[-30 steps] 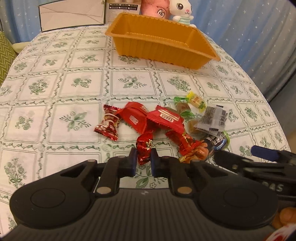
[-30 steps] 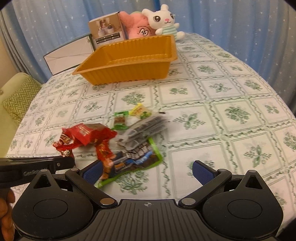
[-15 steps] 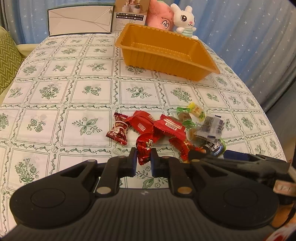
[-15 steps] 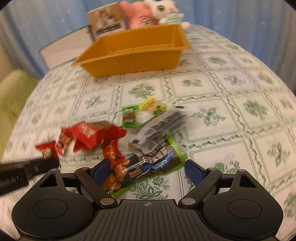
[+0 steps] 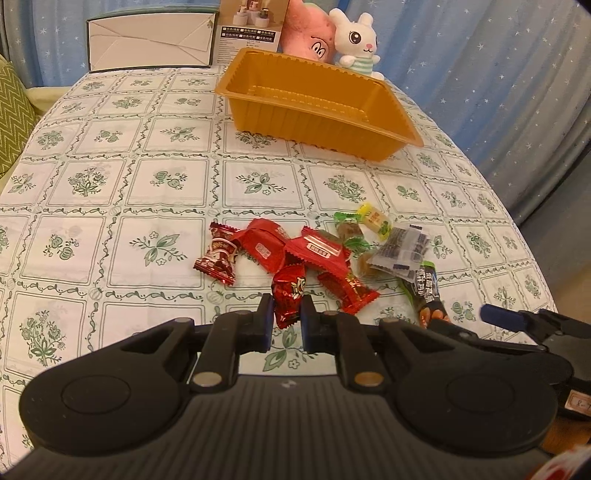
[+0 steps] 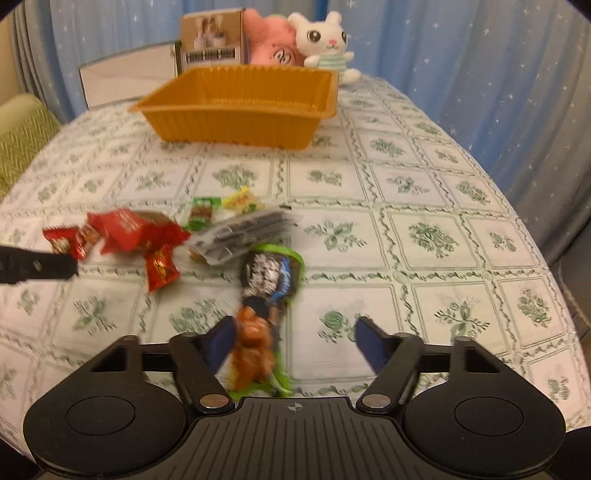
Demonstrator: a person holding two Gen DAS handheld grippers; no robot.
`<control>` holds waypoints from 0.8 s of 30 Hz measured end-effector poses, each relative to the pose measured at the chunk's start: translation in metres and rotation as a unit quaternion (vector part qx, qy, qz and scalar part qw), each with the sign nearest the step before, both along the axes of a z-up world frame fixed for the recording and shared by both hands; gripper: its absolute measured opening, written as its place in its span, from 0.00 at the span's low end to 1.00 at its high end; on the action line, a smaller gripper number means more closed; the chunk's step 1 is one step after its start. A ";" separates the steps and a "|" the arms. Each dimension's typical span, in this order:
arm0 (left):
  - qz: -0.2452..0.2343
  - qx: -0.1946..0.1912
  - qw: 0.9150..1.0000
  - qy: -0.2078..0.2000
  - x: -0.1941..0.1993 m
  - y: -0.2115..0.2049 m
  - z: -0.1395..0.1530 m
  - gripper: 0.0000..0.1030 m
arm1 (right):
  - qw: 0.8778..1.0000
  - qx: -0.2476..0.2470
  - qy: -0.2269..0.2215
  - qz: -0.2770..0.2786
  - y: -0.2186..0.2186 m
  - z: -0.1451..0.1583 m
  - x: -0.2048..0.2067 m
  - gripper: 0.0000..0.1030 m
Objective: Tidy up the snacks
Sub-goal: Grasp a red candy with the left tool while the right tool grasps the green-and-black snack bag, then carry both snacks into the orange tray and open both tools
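My left gripper [image 5: 287, 317] is shut on a small red candy [image 5: 289, 295] and holds it above the table near the snack pile. The pile holds red wrappers [image 5: 317, 251], a grey packet [image 5: 400, 251], green and yellow sweets [image 5: 373, 219] and a green-edged dark snack bag [image 6: 271, 280]. My right gripper [image 6: 293, 341] is open, its jaws wide around the near end of that bag. An empty orange tray [image 5: 384, 142] stands at the far side; it also shows in the right wrist view [image 6: 236, 122].
A white bunny plush [image 5: 356, 40], a pink plush [image 5: 303, 33], a printed box [image 5: 251, 26] and a white carton [image 5: 151, 40] stand behind the tray. A green cushion [image 5: 11, 118] lies at the left. The table's edge curves off at the right.
My left gripper has risen and drawn back with the red candy. My right gripper has swung left and forward so the dark snack bag now lies between its open jaws.
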State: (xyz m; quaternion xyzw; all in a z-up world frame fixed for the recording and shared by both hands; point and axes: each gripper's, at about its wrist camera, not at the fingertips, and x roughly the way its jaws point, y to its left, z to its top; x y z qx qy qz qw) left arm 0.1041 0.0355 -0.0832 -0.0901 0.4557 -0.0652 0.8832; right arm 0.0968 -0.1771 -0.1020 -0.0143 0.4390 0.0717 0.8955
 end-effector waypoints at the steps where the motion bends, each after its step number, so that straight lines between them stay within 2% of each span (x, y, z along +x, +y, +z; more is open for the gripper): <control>1: 0.000 -0.001 1.000 0.000 0.000 -0.001 0.000 0.12 | 1.000 0.008 -0.001 0.000 0.001 -0.001 0.001 0.66; 4: -0.001 -0.002 1.000 -0.001 0.001 -0.002 0.002 0.12 | 1.000 0.016 0.002 -0.001 0.006 -0.007 0.006 0.54; 5: -0.002 -0.002 1.000 -0.001 0.000 -0.002 0.002 0.12 | 1.000 0.018 0.005 -0.001 0.008 -0.009 0.008 0.46; 10: -0.004 0.000 1.000 0.000 0.001 -0.004 0.002 0.12 | 1.000 0.014 0.002 0.003 0.012 -0.013 0.005 0.35; 11: -0.005 0.000 1.000 0.000 0.001 -0.004 0.002 0.12 | 1.000 0.012 -0.001 0.007 0.012 -0.014 0.004 0.29; 16: -0.012 -0.002 1.000 0.002 0.000 -0.009 0.001 0.12 | 1.000 0.018 -0.001 0.003 0.004 -0.012 -0.002 0.29; 24: -0.025 -0.008 1.000 0.000 -0.002 -0.020 0.006 0.12 | 0.999 0.022 -0.025 -0.016 -0.016 0.007 -0.019 0.28</control>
